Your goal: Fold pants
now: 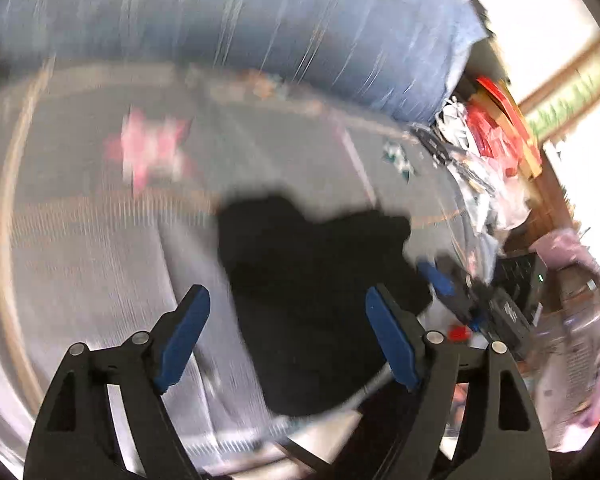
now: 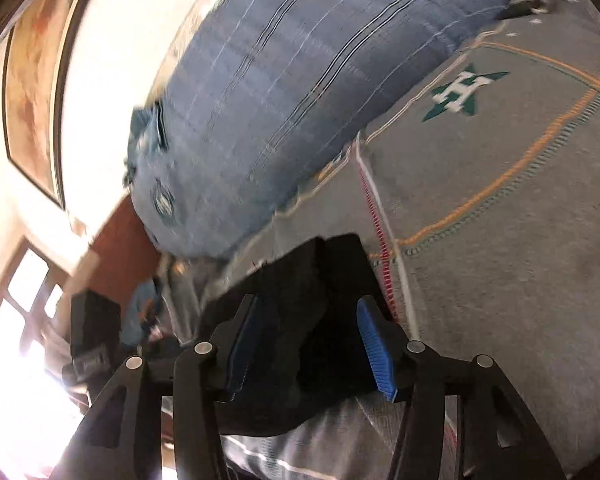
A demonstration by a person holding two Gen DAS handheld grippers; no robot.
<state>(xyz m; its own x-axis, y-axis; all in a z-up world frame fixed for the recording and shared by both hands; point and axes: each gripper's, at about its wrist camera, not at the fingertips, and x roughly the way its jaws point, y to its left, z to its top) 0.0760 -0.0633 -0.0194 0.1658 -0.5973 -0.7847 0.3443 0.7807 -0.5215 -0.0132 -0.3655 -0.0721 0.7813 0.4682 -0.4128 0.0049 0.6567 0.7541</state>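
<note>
The black pants (image 1: 312,280) lie bunched in a folded pile on a grey patterned bedspread (image 1: 100,240). My left gripper (image 1: 288,328) is open above the near part of the pile, its blue pads apart, holding nothing. The right gripper shows at the pile's right edge in the left wrist view (image 1: 444,280). In the right wrist view the pants (image 2: 300,292) fill the space between the fingers of my right gripper (image 2: 308,344); the jaws stand apart around the cloth, and I cannot tell whether they touch it. Both views are motion-blurred.
A large blue striped pillow (image 2: 280,92) lies along the far side of the bed. The bedspread (image 2: 500,240) has a green star emblem (image 2: 460,92) and a pink one (image 1: 152,152). Clutter of red and white items (image 1: 492,140) sits at the bed's right side.
</note>
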